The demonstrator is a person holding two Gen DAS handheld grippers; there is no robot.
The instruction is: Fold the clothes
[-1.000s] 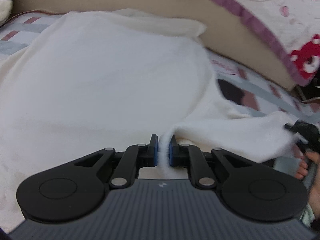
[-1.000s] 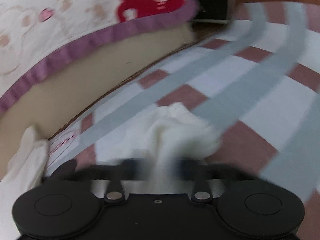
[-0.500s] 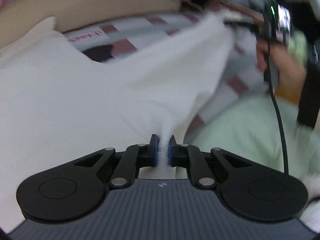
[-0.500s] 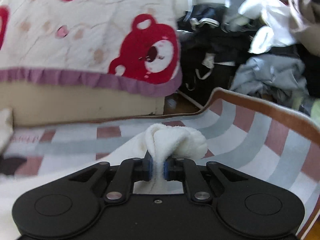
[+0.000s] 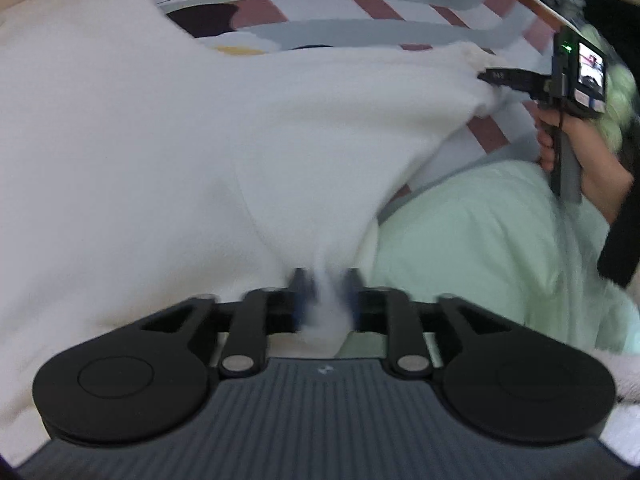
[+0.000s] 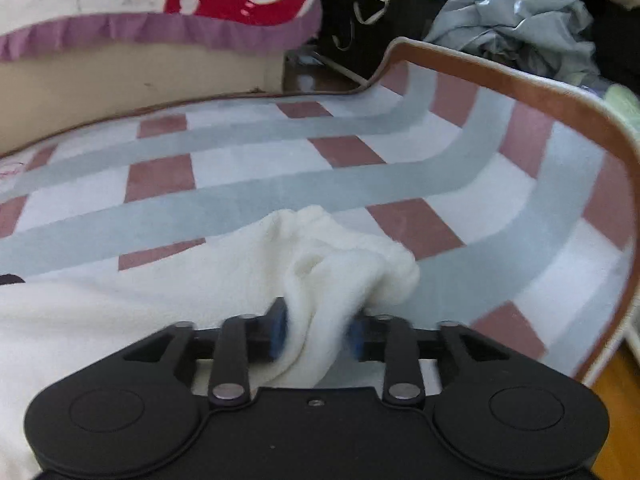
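- We see the white fleece garment (image 5: 200,140) spread over the striped rug (image 5: 360,12), its near hem stretched between our two tools.
- Our left gripper (image 5: 324,300) has just been opening; a tuft of the hem still sits between its parted jaws, no longer pinched.
- We judge the cloth light, soft and floppy, unlikely to slip: best taken at hem corners or shoulder seams.
- Our right gripper (image 6: 318,334) has likewise just been opening, the bunched corner (image 6: 352,264) lying loose between its jaws.
- To the right the rug's brown border (image 6: 560,92) curls up, with a clothes pile (image 6: 512,20) beyond; open rug lies ahead, while the mattress side (image 6: 120,80) closes the far left.
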